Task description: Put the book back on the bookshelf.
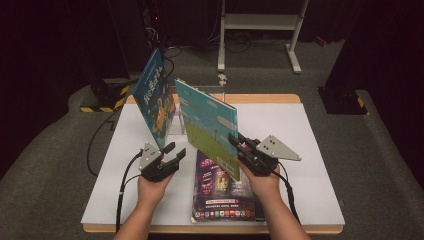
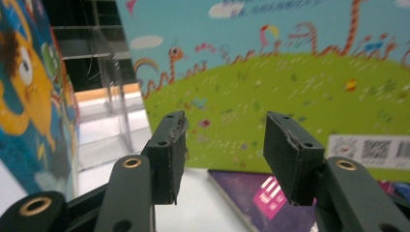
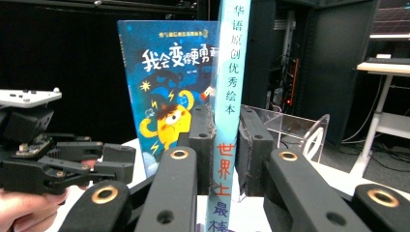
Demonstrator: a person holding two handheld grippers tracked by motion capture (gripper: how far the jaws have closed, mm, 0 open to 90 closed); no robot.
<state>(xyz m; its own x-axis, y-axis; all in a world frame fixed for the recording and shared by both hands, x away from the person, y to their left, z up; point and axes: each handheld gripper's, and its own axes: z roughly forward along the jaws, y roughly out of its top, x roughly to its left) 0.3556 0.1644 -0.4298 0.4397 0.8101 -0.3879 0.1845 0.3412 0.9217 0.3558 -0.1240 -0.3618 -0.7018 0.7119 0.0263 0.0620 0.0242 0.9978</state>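
Presently, we find the right gripper (image 1: 243, 148) clamped on the spine edge of a thin hardcover picture book with a light-blue sky and green hill cover (image 1: 207, 125), holding it upright and tilted above the white table top (image 1: 310, 150). In the right gripper view, both black pads press against the book's pale-blue spine (image 3: 227, 111), one on each side.

We note the left gripper (image 1: 172, 152) to the left of that book, near the front of the table, its jaws partly apart with nothing between them; the left gripper view shows the gap between the pads facing the green cover (image 2: 290, 92) without touching it.

A second thin picture book with a dark-blue cover and an orange cartoon creature (image 1: 154, 97) stands upright farther left, leaning at a clear acrylic book stand (image 1: 176, 125) toward the far side. A third book with a dark purple glossy cover (image 1: 222, 197) lies flat on the near table edge, below the held book.
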